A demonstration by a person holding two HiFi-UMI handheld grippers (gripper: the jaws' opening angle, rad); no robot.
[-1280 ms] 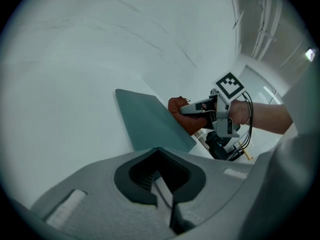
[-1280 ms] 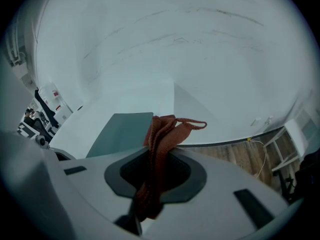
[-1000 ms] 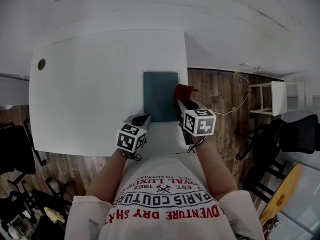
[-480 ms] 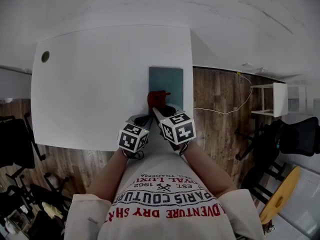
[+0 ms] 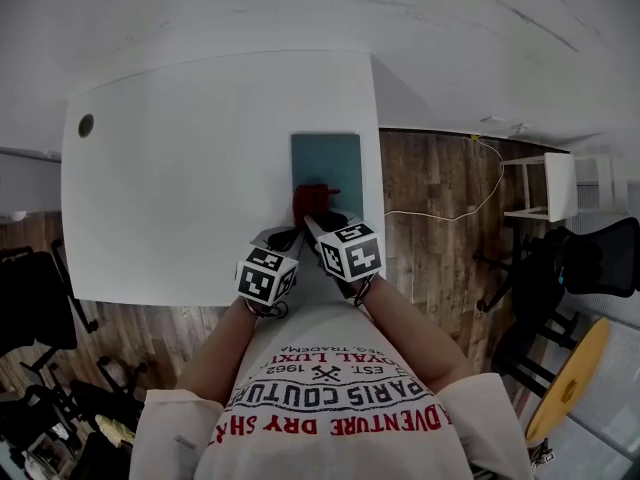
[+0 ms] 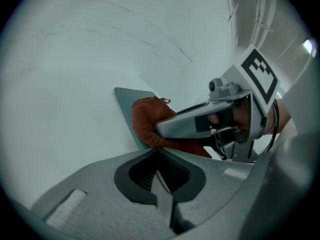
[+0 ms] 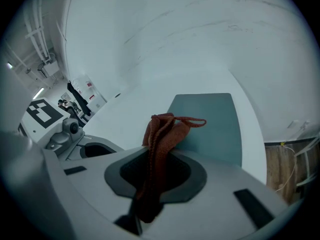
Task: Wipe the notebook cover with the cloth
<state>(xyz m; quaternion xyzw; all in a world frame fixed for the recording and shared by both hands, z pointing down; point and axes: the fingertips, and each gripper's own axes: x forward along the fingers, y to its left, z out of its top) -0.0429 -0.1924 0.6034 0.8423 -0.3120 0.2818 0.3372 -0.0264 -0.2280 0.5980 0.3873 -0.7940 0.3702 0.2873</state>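
Right gripper [image 5: 314, 221] is pinching the red cloth [image 5: 312, 197]. In the right gripper view I can see the fabric bunched up between the jaws, with a loose loop of thread sticking out the top. The cloth sits on the near end of the teal notebook [image 5: 327, 161], towards its left side. The notebook lies flat on the white table [image 5: 180, 168], close to the right edge. My left gripper [image 6: 163, 190] has its jaws pressed together with nothing in them. It's parked just beside the right one at the table's near edge, off the notebook's near left corner.
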